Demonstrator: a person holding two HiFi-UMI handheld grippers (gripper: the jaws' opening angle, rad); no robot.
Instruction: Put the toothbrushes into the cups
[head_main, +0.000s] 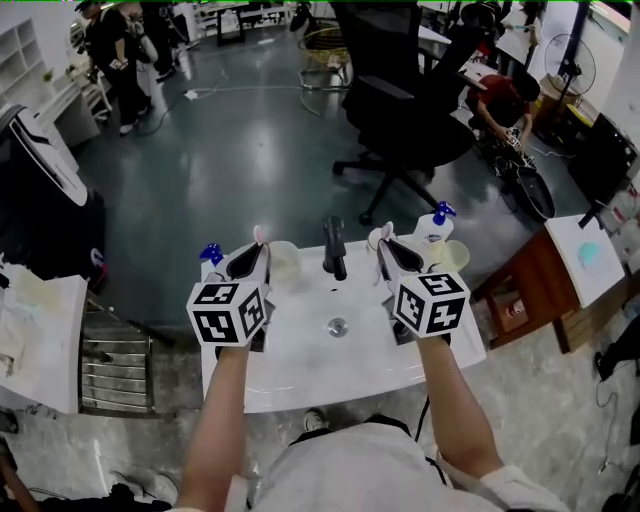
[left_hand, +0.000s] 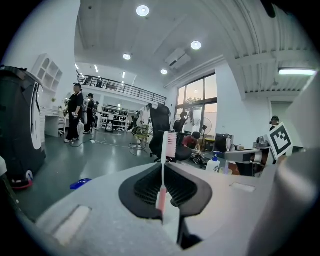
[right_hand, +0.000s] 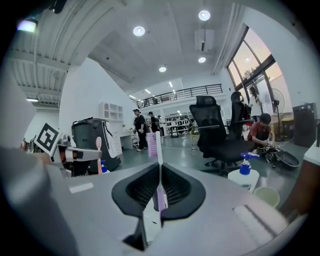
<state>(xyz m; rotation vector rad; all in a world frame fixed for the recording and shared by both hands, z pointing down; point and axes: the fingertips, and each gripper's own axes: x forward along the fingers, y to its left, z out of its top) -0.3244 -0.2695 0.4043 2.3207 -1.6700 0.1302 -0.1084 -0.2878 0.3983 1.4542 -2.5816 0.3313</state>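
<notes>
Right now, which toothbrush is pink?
The pink toothbrush is clamped in the left gripper; the right gripper holds the purple toothbrush.

Left gripper (left_hand: 163, 167): pink toothbrush (left_hand: 169, 145) clamped.
Jaws closed on the handle; bristle head stands upright above them. Pump bottle (left_hand: 214, 164) and black office chair (left_hand: 160, 120) beyond.

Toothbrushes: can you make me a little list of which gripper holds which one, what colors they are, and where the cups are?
left gripper: shut on pink toothbrush, bristles up
right gripper: shut on purple toothbrush, bristles up
left cup: on the white sink, just ahead of the left gripper
right cup: just ahead of the right gripper
black faucet: between the cups
toothbrushes in cups: none yet
</notes>
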